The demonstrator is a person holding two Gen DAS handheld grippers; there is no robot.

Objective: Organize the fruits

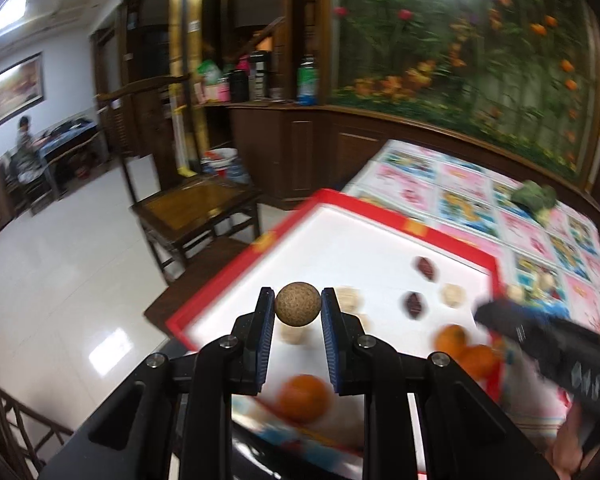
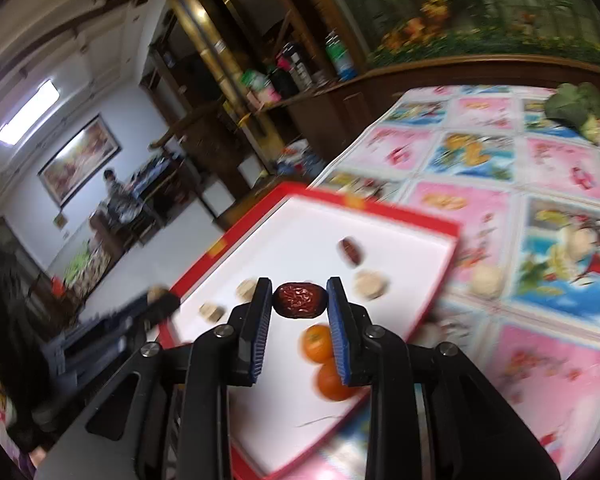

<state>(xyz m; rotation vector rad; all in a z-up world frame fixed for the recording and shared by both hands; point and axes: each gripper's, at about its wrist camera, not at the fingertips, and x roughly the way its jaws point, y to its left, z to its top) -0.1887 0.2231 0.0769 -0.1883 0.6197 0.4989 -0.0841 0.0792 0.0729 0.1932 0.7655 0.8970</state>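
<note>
In the left wrist view, my left gripper (image 1: 297, 299) is shut on a round, rough brown fruit (image 1: 298, 309) above the white tray with a red rim (image 1: 380, 208). In the right wrist view, my right gripper (image 2: 299, 289) is shut on a wrinkled dark red date (image 2: 300, 302) over the same tray (image 2: 396, 218). In the tray lie another date (image 2: 350, 251), a pale round fruit (image 2: 370, 284), two more pale pieces (image 2: 246, 289) and two oranges (image 2: 318, 344). A third orange (image 1: 304, 398) shows blurred beneath the left fingers. The right gripper (image 1: 488, 314) enters the left wrist view from the right.
The tray sits at the corner of a table covered with a pink and blue patterned cloth (image 2: 540, 168). A broccoli head (image 2: 576, 108) and a pale fruit (image 2: 488, 280) lie on the cloth. A wooden chair (image 1: 196, 208) stands on the tiled floor beside the table. A person sits far off.
</note>
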